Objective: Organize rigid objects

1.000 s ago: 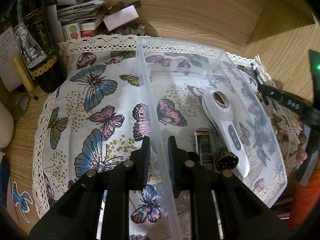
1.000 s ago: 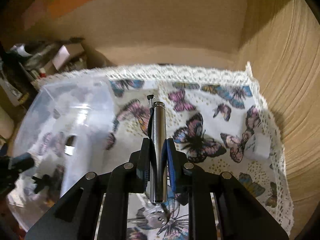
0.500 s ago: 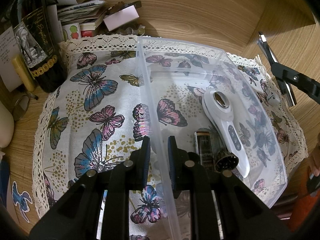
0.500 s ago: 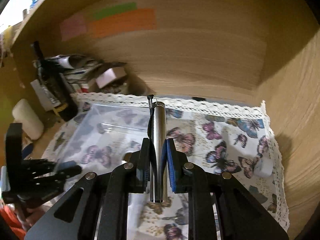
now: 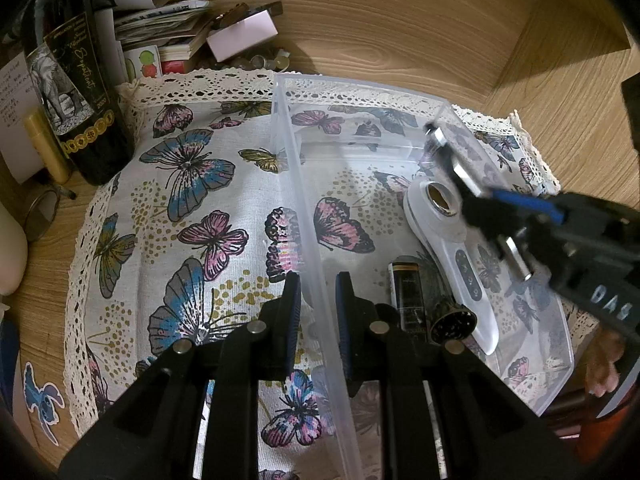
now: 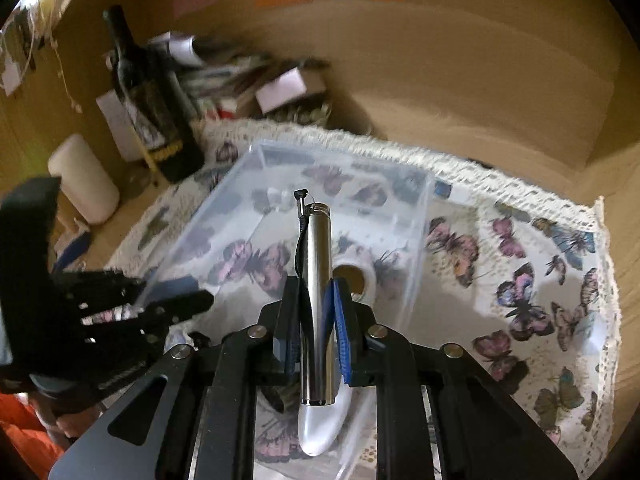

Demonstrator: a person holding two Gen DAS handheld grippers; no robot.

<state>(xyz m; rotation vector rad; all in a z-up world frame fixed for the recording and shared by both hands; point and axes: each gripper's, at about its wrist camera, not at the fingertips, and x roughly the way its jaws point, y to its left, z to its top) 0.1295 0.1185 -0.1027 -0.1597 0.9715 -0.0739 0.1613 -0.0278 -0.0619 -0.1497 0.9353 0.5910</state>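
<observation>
My left hand-held gripper (image 5: 316, 300) is pinching the near-left wall of the clear plastic bin (image 5: 304, 208), one pad outside and one inside. The bin sits on a butterfly-print cloth (image 5: 192, 200) with a lace border that covers the wooden desk (image 5: 400, 32). My right hand-held gripper (image 6: 316, 312) is pressed tight on a slim metal cylinder (image 6: 318, 300), which stands up between the pads with a short black cord at its far tip. In the left wrist view that cylinder (image 5: 452, 160) hangs above the bin's right side, over the head of a white handheld device (image 5: 448, 236) lying on the bin floor. Just beside the device, toward the bin's near wall, lie a dark rectangular item (image 5: 408, 296) and a dark round-ended piece (image 5: 452, 320). At the desk's far-left corner stand a dark wine bottle (image 5: 76, 92) and a heap of papers and small boxes (image 5: 192, 28). The right wrist view is blurred.
</observation>
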